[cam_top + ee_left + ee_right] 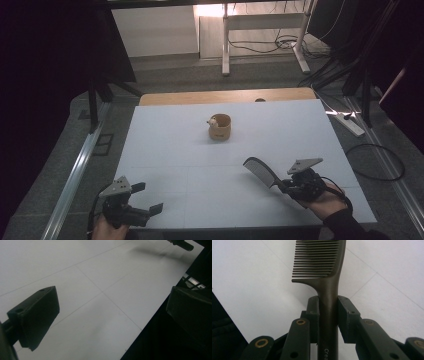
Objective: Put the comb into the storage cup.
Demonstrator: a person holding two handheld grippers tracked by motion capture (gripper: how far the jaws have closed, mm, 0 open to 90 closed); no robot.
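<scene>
Dark plastic comb (325, 272) sits clamped by its handle in the right gripper (289, 186), long axis running straight out beyond the jaws, teeth-end toward the small tan wooden cup (220, 127), apparently well apart. Left gripper (147, 200), jaws wide and empty, hovers at the white table (200, 160) edge.

The high view looks forward and down on the white table (200, 150) from the person's side. The left gripper view skims low across the table's near-right corner. The right gripper view sits close behind the comb (322, 262) — the high view shares it (260, 170), well apart.
</scene>
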